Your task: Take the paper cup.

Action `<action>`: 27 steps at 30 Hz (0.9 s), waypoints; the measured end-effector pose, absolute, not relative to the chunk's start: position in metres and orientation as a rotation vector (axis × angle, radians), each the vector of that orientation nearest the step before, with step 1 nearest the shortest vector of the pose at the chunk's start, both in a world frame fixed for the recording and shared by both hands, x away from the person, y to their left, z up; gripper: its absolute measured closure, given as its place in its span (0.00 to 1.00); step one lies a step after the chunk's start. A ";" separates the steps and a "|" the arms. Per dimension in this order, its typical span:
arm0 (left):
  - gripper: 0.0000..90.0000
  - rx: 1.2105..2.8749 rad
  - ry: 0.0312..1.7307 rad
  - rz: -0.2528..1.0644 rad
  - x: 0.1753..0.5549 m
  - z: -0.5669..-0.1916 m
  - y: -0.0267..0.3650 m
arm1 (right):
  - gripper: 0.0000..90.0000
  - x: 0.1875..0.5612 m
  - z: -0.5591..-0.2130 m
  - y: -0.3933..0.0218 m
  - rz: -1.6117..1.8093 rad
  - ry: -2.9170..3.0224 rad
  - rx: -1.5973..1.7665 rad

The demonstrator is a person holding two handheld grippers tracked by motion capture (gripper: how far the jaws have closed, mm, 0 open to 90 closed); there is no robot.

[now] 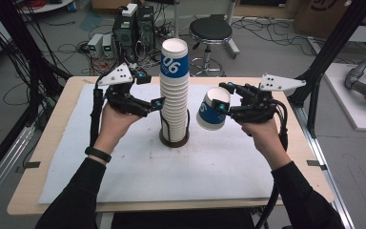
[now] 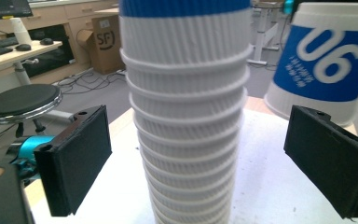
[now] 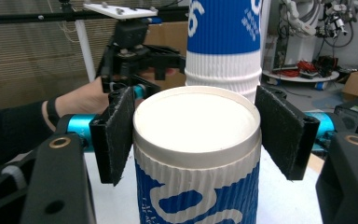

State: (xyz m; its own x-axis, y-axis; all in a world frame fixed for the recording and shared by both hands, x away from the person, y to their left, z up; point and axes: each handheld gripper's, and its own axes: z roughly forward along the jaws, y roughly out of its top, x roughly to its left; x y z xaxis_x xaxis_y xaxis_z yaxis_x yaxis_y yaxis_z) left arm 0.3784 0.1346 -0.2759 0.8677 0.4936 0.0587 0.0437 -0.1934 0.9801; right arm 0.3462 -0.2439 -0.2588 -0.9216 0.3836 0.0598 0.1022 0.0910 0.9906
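Observation:
A tall stack of white ribbed paper cups (image 1: 174, 90), its top cup banded blue with "06", stands on a brown round base (image 1: 174, 139) in the middle of the white mat. My left gripper (image 1: 152, 89) is open just left of the stack. In the left gripper view the stack (image 2: 186, 116) rises between and beyond the two spread pads (image 2: 77, 158). My right gripper (image 1: 221, 98) is shut on a single blue-and-white cup (image 1: 213, 109), held tilted in the air right of the stack. The right gripper view shows that cup's white bottom (image 3: 196, 123) between the pads (image 3: 116, 135).
A white mat (image 1: 171, 162) covers most of the wooden table (image 1: 47, 157). Beyond the far edge stand a black stool (image 1: 210, 31) and computer boxes (image 1: 133, 26) among floor cables. Black frame poles (image 1: 329, 47) rise at the right.

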 end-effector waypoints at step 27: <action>0.08 1.712 0.441 0.344 0.337 -0.342 0.153 | 0.36 0.344 -0.314 -0.257 1.894 2.179 0.595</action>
State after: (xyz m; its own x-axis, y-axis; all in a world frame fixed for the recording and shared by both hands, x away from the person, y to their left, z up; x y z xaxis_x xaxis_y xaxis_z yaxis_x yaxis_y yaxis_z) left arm 0.3371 0.1534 -0.3419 0.8817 0.4716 -0.0150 0.0996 -0.1549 0.9829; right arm 0.3443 -0.2567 -0.3136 -0.9006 0.4193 0.1146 0.1720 0.1016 0.9798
